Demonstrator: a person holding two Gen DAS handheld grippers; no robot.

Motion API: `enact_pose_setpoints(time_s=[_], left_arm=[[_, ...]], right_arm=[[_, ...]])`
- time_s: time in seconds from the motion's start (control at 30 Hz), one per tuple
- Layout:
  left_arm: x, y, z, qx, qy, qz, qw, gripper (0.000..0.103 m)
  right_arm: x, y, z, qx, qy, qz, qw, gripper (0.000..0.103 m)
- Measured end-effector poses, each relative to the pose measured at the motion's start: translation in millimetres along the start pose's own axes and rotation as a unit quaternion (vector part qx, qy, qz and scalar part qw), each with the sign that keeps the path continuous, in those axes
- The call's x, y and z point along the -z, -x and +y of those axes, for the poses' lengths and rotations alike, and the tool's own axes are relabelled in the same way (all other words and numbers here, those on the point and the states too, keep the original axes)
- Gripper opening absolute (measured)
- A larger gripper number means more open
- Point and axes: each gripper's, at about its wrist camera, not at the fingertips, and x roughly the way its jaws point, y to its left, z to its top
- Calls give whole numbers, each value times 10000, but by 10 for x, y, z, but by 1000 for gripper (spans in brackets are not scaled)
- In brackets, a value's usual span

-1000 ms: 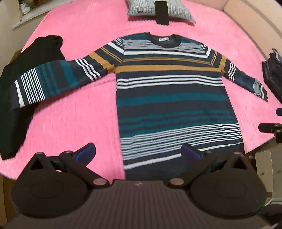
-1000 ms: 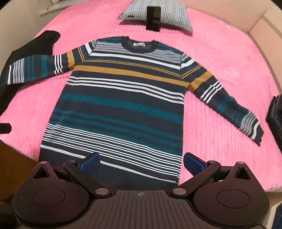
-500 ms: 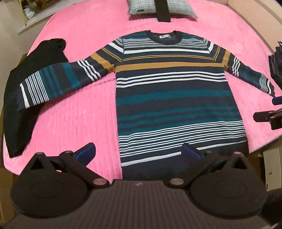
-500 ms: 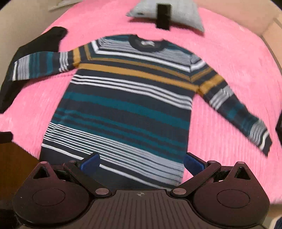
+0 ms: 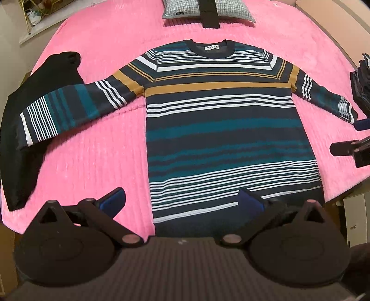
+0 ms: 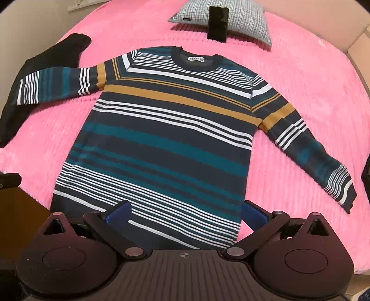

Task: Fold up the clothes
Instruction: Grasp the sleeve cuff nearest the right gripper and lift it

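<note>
Striped sweater (image 5: 222,129) lies flat on the pink bedspread (image 5: 97,162), sleeves spread; left gripper (image 5: 181,200) and right gripper (image 6: 186,211) hover above its hem, both released, empty

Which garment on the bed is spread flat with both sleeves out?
The striped sweater, lying centred on the pink bedspread. The black garment lies bunched at the bed's edge, partly beneath one striped cuff.

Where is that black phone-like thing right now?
In both views the black phone stands at the far end of the pink bed, propped against the checked pillow, just beyond the striped sweater's collar.
</note>
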Motion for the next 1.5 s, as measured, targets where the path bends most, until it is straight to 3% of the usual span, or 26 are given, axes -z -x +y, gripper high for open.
enact_pose_setpoints(time_s=[0.27,0.47,0.57,0.7,0.8,0.93,1.2,1.27,1.3,1.4,1.5], left_arm=[[-35,52,134,-102,113,-44,9999,101],[-13,172,491,-381,589,-111,9975,101],[50,261,673,-658,775,-179,9947,101],[155,393,938,-977,858,-386,9908,101],[252,465,1199,-1232,923,-419,9872,102],[348,440,1655,-1475,810,-371,9850,102],[262,114,2726,-1426,-476,-423,9877,102],[201,12,3044,-1242,-705,-542,9883,102],[181,-32,3200,-1150,-794,-621,9882,102],[160,-164,3615,-1036,-931,-780,9872,101],[156,-301,3990,-1069,-985,-839,9858,102]], right_arm=[[-84,-18,57,-166,90,-91,9998,103],[-213,-10,217,-555,563,-402,9961,103],[-301,38,381,-668,1155,-738,9883,103],[-432,77,682,-904,2010,-1087,9693,103],[-534,97,1009,-1171,2508,-1186,9536,103],[-679,91,1550,-1211,3127,-1564,9290,103],[-1165,-396,2990,-1235,3606,-1660,9095,102],[-1287,-518,3349,-1240,3725,-1683,9042,85],[-1348,-579,3529,-1243,3784,-1694,9015,70],[-1525,-858,4092,-1260,4051,-1733,8888,67],[-1695,-1300,4694,-1290,4464,-1777,8675,47]])
